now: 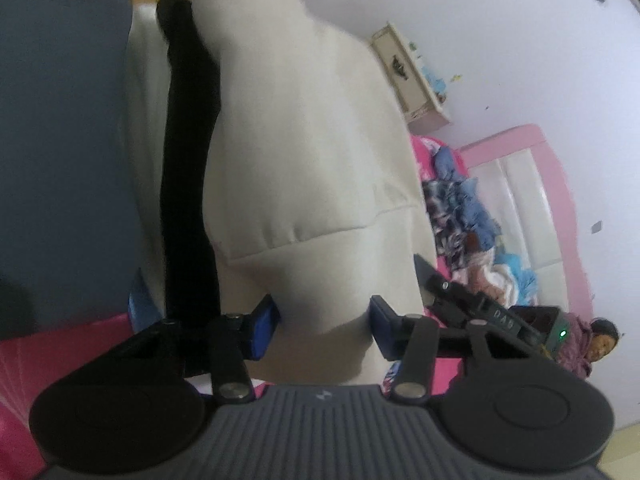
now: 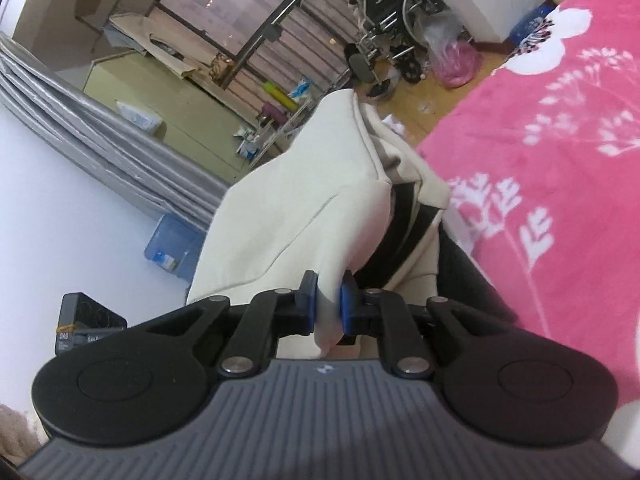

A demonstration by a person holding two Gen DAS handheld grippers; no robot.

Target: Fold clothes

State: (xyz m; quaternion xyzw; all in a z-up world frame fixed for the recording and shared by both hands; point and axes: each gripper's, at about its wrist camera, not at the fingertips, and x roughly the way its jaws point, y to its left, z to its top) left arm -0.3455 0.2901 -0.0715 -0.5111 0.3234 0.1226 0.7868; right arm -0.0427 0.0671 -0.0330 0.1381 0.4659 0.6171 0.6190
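Note:
A cream garment (image 1: 304,152) with a black stripe (image 1: 188,184) hangs bunched in front of me, over a pink flowered bedspread (image 2: 560,128). In the left wrist view a thick fold of it fills the gap of my left gripper (image 1: 324,324), and both blue pads (image 1: 266,326) touch the cloth. In the right wrist view my right gripper (image 2: 328,308) is shut on a thin pinch of the same cream garment (image 2: 288,208), whose tail pokes out behind the pads. The right gripper's body (image 1: 480,312) shows just right of the left one.
A pile of blue and patterned clothes (image 1: 460,208) lies on the bed by a pink and white headboard (image 1: 532,200). Blue-grey fabric (image 1: 60,120) fills the left. A person in purple (image 1: 588,344) sits low right. Beyond the bed are a wheelchair (image 2: 396,20), a pink bag (image 2: 456,60) and a blue bin (image 2: 172,248).

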